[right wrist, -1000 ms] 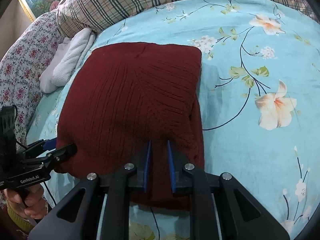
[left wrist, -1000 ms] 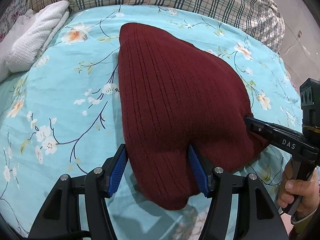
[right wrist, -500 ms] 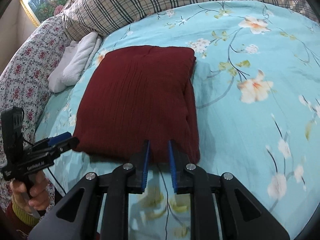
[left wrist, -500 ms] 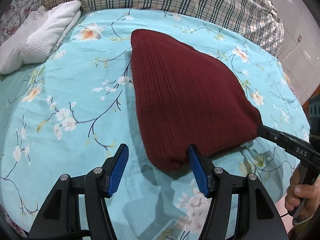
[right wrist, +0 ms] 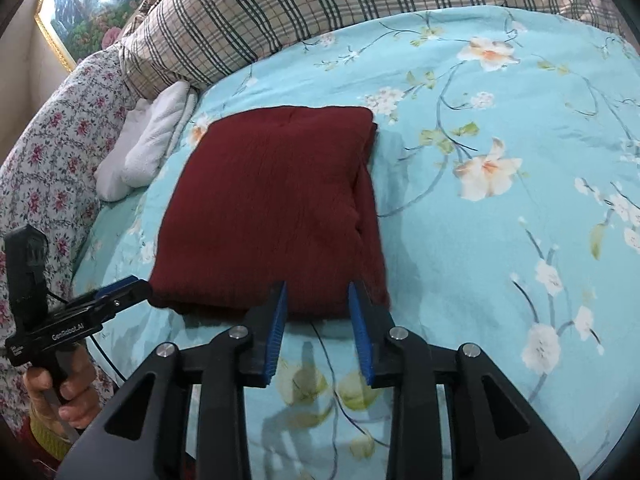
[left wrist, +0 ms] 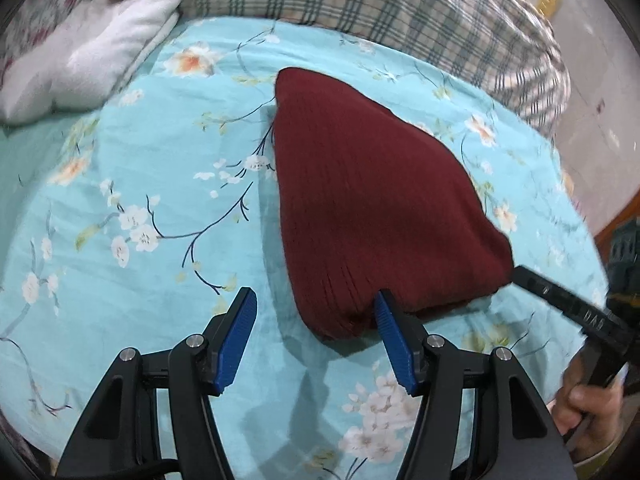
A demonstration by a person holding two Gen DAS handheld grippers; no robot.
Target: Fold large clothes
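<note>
A dark red knitted sweater lies folded into a thick rectangle on the light blue floral bed sheet; it also shows in the right wrist view. My left gripper is open and empty at the sweater's near left corner, with its right finger against the edge. My right gripper is open and empty at the sweater's near edge. The right gripper also shows in the left wrist view, and the left gripper in the right wrist view.
A folded white towel lies at the back left of the sweater. Plaid pillows and a floral pillow line the head of the bed. The bed's right edge drops to the floor.
My right gripper has opened and let go of the sweater's near edge. Both grippers have pulled back toward the near edge, and the sweater now lies flat on the sheet.
</note>
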